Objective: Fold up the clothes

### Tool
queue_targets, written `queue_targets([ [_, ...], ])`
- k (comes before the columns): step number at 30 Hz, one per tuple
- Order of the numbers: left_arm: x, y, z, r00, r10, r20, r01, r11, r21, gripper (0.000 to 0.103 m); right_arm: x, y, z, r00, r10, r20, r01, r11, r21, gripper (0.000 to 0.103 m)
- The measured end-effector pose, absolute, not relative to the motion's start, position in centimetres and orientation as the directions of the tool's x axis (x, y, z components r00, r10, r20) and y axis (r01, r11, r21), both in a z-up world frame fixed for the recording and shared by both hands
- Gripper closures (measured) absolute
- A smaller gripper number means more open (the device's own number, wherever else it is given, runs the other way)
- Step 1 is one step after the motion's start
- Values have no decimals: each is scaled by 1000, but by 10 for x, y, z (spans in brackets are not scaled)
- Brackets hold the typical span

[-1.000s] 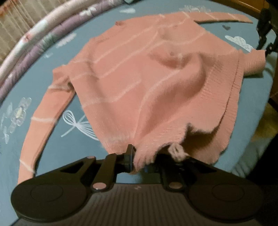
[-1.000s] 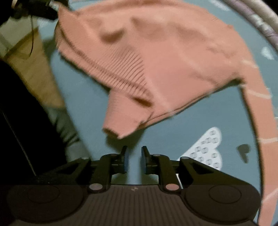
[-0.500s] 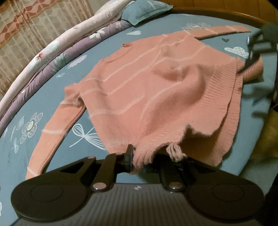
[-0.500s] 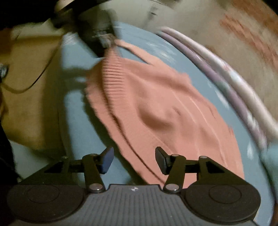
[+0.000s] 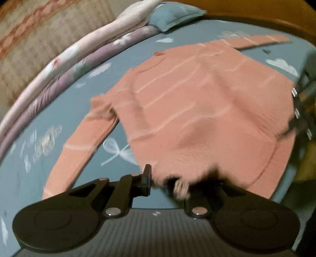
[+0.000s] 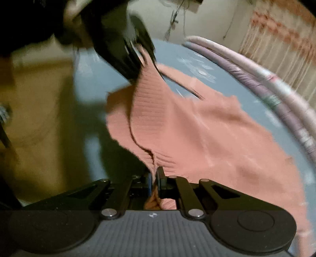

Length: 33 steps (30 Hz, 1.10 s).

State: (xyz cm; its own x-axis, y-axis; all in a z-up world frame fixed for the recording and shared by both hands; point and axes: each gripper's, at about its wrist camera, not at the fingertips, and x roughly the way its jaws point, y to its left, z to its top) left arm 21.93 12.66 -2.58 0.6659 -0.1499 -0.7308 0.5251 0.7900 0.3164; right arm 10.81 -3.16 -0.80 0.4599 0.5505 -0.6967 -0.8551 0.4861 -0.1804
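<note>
Sweater (image 6: 197, 134) hem pinched between right gripper (image 6: 154, 183) fingers.

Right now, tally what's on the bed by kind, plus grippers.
Pink striped sweater: 1
Folded quilts, along the far edge: 2
Blue pillow: 1
Grippers: 2, left gripper and right gripper, both on the sweater hem
Total: 6

A blue sheet (image 5: 65, 110) with white flower and bow prints is covering the bed. A rolled quilt (image 5: 65, 65) (pink and purple, floral) is lying along its far edge, with a blue pillow (image 5: 173, 13) sitting at the quilt's end. A patterned curtain (image 5: 39, 33) is hanging behind. A wooden floor (image 6: 43, 110) is showing beside the bed.
</note>
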Motion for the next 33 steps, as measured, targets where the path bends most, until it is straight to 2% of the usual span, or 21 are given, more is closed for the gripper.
queue_targets([
  [3, 212, 131, -35, 638, -141, -757, 533, 791, 302, 87, 110, -22, -16, 370, 583, -723, -885, 458, -84, 91],
  [6, 194, 133, -42, 624, -134, -770, 550, 775, 311, 86, 101, -36, -24, 322, 589, -741, -893, 449, -30, 79],
  [10, 165, 145, -37, 630, -129, -766, 527, 796, 300, 81, 91, -82, -16, 358, 587, -726, -835, 550, 33, 78],
  [15, 134, 161, -19, 693, -103, -714, 428, 855, 292, 63, 91, -176, -8, 483, 553, -679, -615, 766, 186, 73],
  [19, 122, 153, -9, 713, -172, -680, 434, 870, 235, 55, 85, -252, -21, 556, 515, -652, -352, 857, 376, 70],
  [24, 125, 115, -15, 684, -288, -670, 522, 835, 174, 48, 89, -300, -57, 554, 560, -616, -163, 798, 580, 63],
  [33, 131, 64, -31, 629, -409, -661, 599, 798, 75, 47, 138, -297, -80, 596, 599, -534, -127, 727, 674, 63],
])
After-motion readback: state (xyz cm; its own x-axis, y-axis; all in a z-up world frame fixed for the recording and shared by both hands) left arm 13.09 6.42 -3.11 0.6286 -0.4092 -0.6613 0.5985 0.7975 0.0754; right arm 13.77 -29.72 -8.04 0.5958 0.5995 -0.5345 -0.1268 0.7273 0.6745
